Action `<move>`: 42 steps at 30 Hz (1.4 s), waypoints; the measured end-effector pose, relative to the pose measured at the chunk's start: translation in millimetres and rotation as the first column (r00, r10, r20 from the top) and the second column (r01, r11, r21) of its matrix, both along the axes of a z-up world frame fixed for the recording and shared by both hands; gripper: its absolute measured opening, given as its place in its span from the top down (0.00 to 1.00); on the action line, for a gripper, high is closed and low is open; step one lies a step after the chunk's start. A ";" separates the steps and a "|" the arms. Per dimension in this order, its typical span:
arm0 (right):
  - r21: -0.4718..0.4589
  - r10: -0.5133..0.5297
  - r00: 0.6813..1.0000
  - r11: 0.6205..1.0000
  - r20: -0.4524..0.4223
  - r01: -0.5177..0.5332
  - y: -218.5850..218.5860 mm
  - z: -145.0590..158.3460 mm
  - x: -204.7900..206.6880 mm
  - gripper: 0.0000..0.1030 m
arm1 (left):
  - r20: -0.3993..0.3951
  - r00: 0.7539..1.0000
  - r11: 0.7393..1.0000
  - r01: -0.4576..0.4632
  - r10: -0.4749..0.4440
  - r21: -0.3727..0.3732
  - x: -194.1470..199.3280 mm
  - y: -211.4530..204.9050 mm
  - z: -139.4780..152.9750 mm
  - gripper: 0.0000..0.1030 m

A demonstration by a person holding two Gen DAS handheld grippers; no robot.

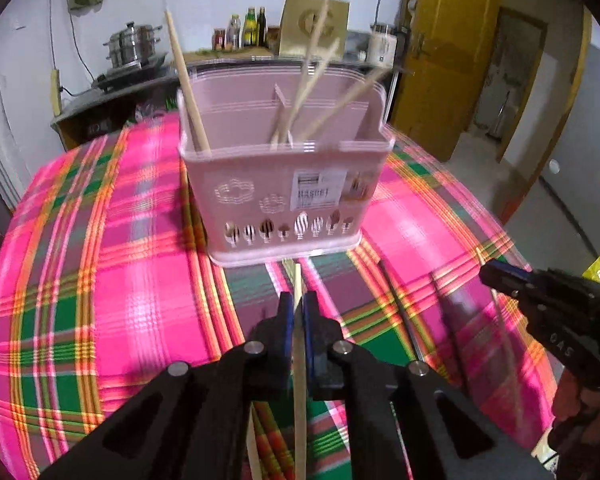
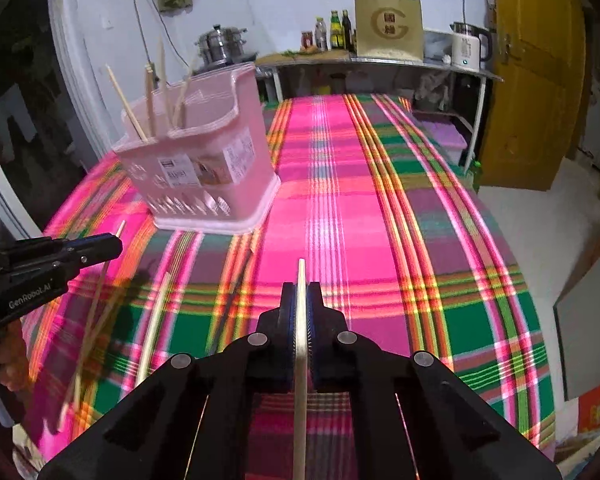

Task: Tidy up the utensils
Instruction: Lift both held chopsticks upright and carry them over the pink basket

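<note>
The left gripper (image 1: 298, 312) sits at the bottom middle of the left wrist view. Its jaws are squeezed tight on a thin wooden chopstick (image 1: 299, 380). The stick runs up between the blue pads, and its tip pokes out just above them.

The right gripper (image 2: 301, 304) sits at the bottom middle of the right wrist view. Its jaws are squeezed tight on another chopstick (image 2: 300, 368), held the same way.

A pink basket (image 1: 284, 184) stands on the checked tablecloth (image 1: 100, 280), in the middle of the left wrist view and at the upper left of the right wrist view. It has a wall inside that splits it into parts. Some chopsticks in the basket (image 1: 304, 96) lean to the side, and their tops stick out over the rim.

In the right wrist view, more loose chopsticks (image 2: 154, 328) show at the lower left, above the cloth. They look blurry.

At the top of the left wrist view, a shelf (image 1: 228, 54) by the wall holds bottles (image 1: 252, 28) and a steel pot (image 1: 134, 42).
</note>
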State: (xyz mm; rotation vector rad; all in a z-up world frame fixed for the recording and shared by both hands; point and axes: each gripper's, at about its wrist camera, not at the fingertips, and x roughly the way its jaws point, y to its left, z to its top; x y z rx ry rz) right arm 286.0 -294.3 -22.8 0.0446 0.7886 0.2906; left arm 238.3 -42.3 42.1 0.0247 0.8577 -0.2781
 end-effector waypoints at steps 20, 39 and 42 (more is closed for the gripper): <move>0.048 0.040 0.977 0.998 0.210 -0.051 1.2 81.8 -38.8 0.95 | 0.204 0.979 0.997 0.027 -0.011 -0.073 -45.0 21.1 92.3 0.95; 0.038 0.140 0.940 0.986 0.311 -0.160 29.7 125.9 -43.7 0.95 | 0.229 0.973 0.998 0.034 -0.021 -0.054 -39.9 30.6 117.2 0.95; 0.040 0.156 0.930 0.983 0.332 -0.179 37.1 135.9 -39.2 0.95 | 0.234 0.972 0.998 0.032 -0.018 -0.053 -34.1 33.6 126.1 0.95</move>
